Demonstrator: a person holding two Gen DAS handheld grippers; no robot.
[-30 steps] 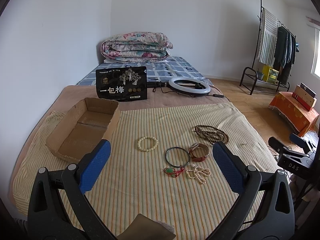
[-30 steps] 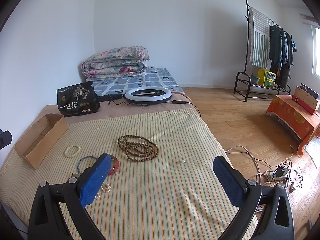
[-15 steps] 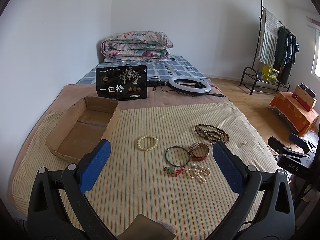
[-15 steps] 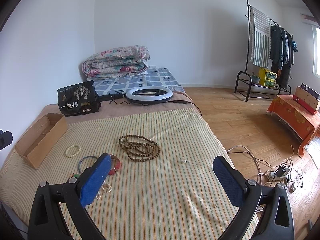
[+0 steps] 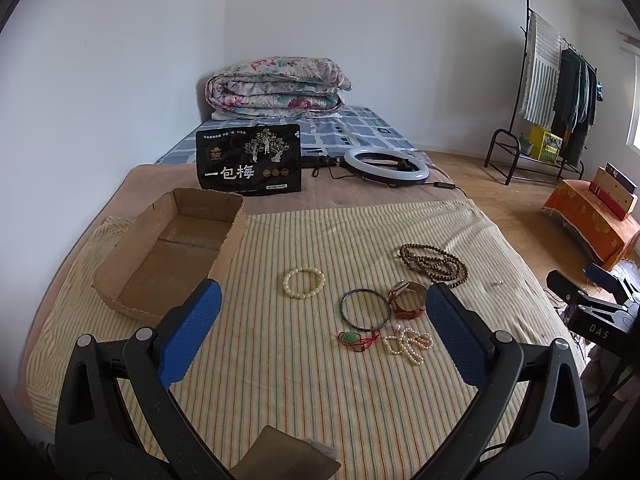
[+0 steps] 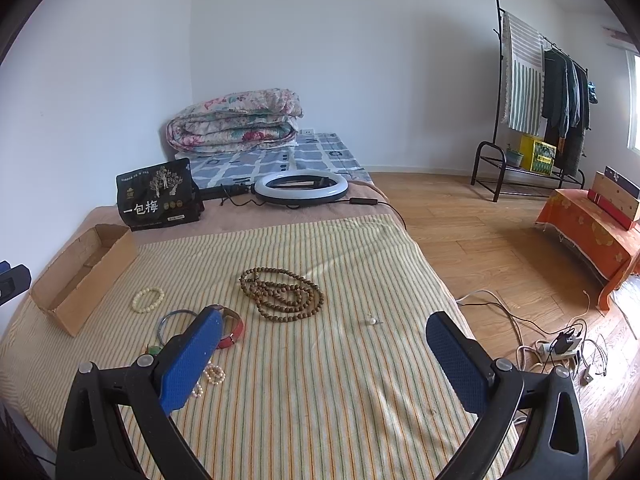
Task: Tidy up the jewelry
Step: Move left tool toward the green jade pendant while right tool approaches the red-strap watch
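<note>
Black pouch (image 5: 249,159) reads "一包梅"; bangle (image 5: 365,309) lies between the wide-open, empty left gripper (image 5: 322,332) fingers; right gripper (image 6: 320,354) likewise agape.

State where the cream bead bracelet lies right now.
In the left wrist view the cream bead bracelet lies flat on the striped cloth, between the cardboard box on its left and the dark thin bangle on its right, touching neither.

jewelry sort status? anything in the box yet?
Nothing done: cardboard box looks empty. Nothing in hand: left gripper and right gripper both open. Left: cream bracelet, dark bangle, red bangle, wooden beads, pearl strand, green pendant.
</note>
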